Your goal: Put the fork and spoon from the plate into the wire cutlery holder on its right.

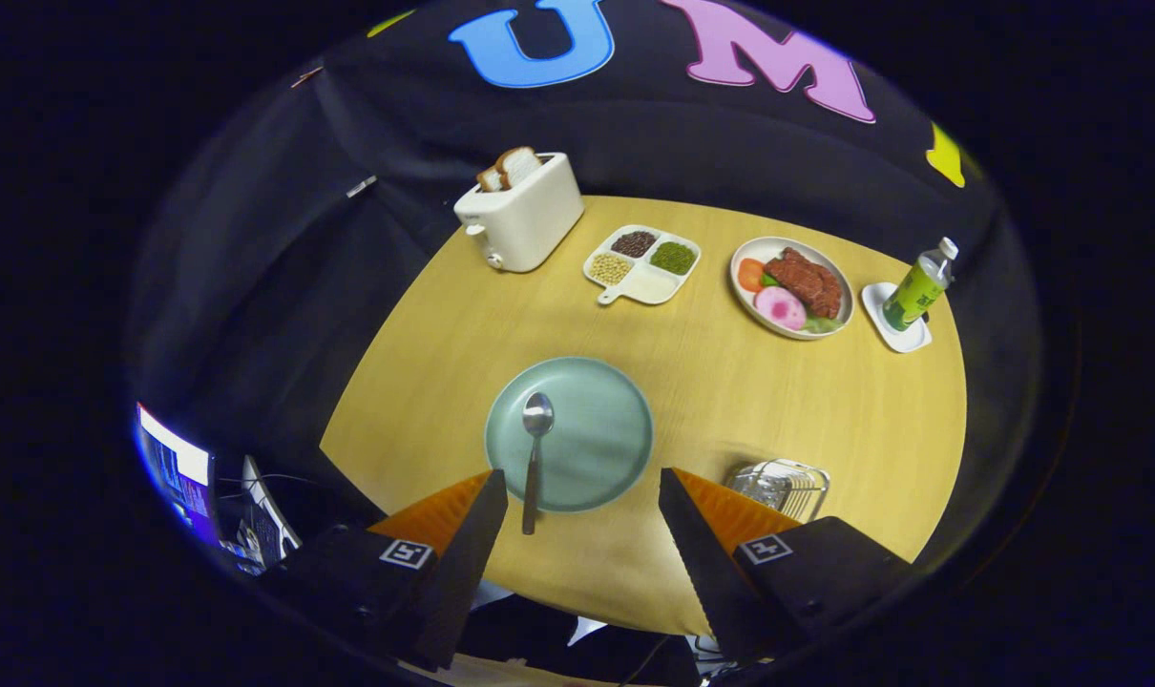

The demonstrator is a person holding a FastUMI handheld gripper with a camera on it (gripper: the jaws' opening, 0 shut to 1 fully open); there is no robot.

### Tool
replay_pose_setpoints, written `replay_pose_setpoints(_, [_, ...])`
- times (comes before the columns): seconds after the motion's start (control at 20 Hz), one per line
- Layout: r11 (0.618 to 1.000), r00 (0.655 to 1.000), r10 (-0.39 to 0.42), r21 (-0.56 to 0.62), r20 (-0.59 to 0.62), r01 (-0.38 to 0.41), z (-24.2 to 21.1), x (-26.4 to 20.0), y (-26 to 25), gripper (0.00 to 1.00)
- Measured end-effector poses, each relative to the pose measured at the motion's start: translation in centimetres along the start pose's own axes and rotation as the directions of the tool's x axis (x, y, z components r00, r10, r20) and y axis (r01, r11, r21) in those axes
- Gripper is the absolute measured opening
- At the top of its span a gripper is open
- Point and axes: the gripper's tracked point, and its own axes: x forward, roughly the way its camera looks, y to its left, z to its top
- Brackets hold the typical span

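A pale green round plate (pixel 597 420) lies on the yellow wooden table (pixel 778 401), just ahead of my fingers. A metal spoon (pixel 535 448) rests on the plate's left part, bowl pointing away, its handle hanging over the near rim toward my left finger. The wire cutlery holder (pixel 780 485) stands to the right of the plate, partly hidden behind my right finger (pixel 697 544). My gripper (pixel 582 487) hangs open above the table's near edge, with nothing between the fingers.
At the back of the table stand a white toaster (pixel 520 212) with bread, a divided dish of beans (pixel 642 263), a plate of meat and vegetables (pixel 792 286) and a green bottle (pixel 919 286) on a white coaster. A lit screen (pixel 177 472) sits off the table's left.
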Motion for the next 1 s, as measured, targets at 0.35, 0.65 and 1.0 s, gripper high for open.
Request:
replay_pose_setpoints(0.35, [0.998, 0.991, -0.033, -0.062, -0.133, 0.025, -3.0, 8.0, 3.6, 1.0])
replay_pose_setpoints(0.65, [0.997, 0.977, -0.08, -0.016, -0.198, 0.078, -4.9, 13.0, 3.7, 1.0])
replay_pose_setpoints(1.0, [0.987, 0.957, -0.153, 0.011, -0.248, 0.161, -6.4, 15.9, 2.4, 1.0])
